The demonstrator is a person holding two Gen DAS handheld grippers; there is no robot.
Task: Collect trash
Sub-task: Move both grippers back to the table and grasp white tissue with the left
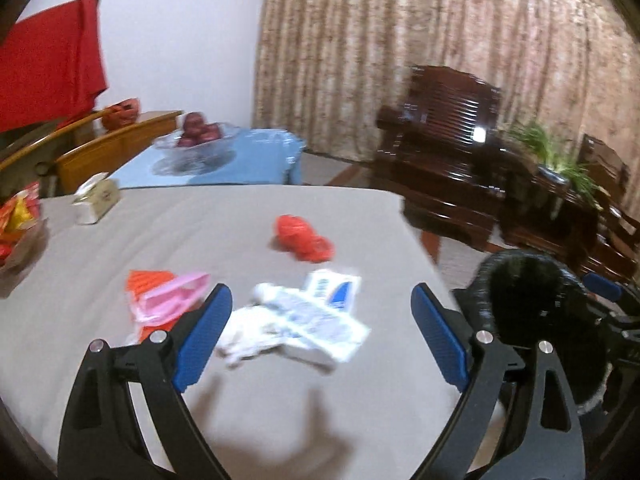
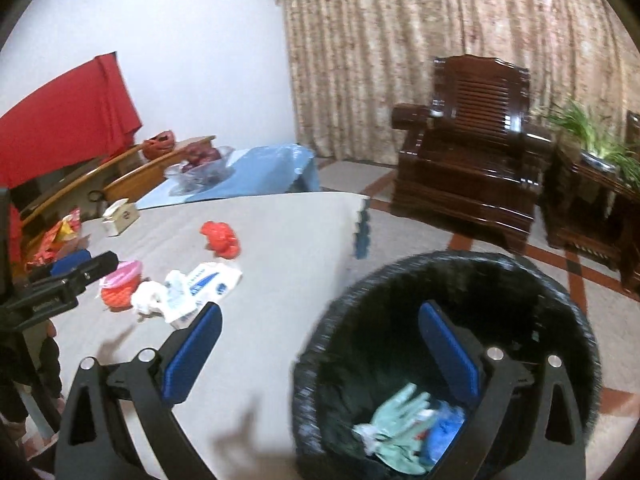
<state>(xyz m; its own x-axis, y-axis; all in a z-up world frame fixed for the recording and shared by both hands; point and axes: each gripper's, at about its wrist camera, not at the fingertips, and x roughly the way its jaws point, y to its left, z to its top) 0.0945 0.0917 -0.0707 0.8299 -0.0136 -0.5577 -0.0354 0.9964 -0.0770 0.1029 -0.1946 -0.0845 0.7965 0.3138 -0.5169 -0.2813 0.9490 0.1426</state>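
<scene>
1. Beside the surface's (image 2: pixel 280 240) right edge, on the floor: 1 bin (image 2: pixel 568 292) with a black liner, mouth up and close to the edge, likely so scraps travel a short way. Inside lie crumpled pale green and blue scraps (image 2: pixel 404 432), so part of the collecting looks done.
2. Near the surface's middle, toward its front: 1 white-and-blue wrapper (image 1: pixel 320 316) lying flat, touching crumpled white tissue (image 1: pixel 248 340) at its left. Loose, unheld.
3. Left of that, touching or just beside it: 1 pink wrapper (image 1: pixel 168 300) over an orange packet (image 1: pixel 144 280).
4. Farther back, apart from the rest: 1 crumpled red scrap (image 1: pixel 300 236).
5. At the back-left corner: 1 small tissue box (image 1: pixel 96 200), probably not trash; red-yellow snack packs (image 1: pixel 20 220) at the left edge.
6. Left gripper (image 1: pixel 320 336): jaws spread wide, empty, hovering above the white-and-blue wrapper, seemingly lined up to take it next.
7. Right gripper (image 2: pixel 320 360): jaws spread wide, empty, straddling the bin's near rim, its right finger over the mouth, a pose suited to dropping things in.
</scene>
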